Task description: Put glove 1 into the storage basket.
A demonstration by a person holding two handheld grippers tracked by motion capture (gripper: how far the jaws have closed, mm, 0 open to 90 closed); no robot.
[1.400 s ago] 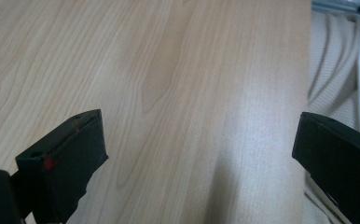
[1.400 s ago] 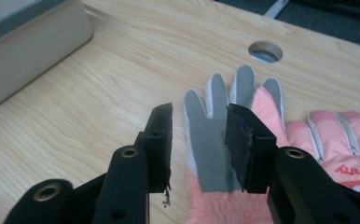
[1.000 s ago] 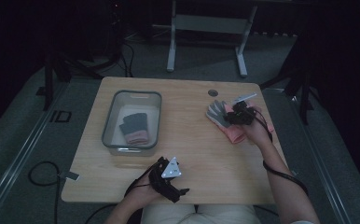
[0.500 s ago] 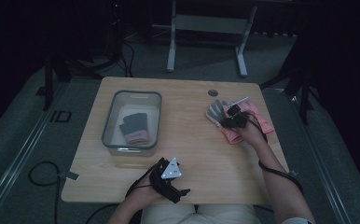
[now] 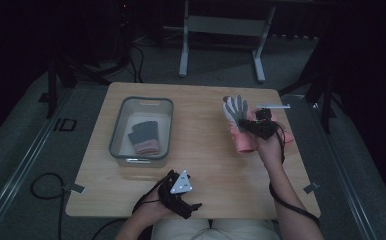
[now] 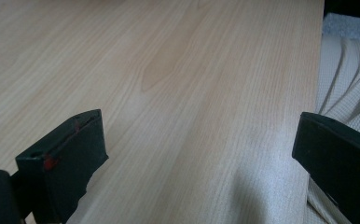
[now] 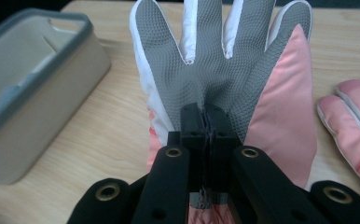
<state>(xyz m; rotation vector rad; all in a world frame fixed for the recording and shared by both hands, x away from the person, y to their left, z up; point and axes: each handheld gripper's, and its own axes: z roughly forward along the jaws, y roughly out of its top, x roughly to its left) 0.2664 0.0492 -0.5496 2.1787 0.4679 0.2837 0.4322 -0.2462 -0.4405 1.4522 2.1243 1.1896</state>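
- Pinching the grey-palmed pink glove [image 7: 225,70] at mid-palm, right hand-held gripper [image 7: 207,122] just having pressed together on the fabric, over the counter [image 5: 211,150] right of the bin [image 5: 142,104].
- Resting the left hand-held gripper [image 5: 180,192] spread at the near edge.
- Lifting gently, keeping fabric deep between pads, clearing the second pink glove [image 7: 353,119] alongside before carrying binward.

glove [image 7: 220,70]: pink and white, grey textured palm facing the camera
pose: fingers spread toward the top of the frame
state: pinched at the palm
place: centre of the right gripper view
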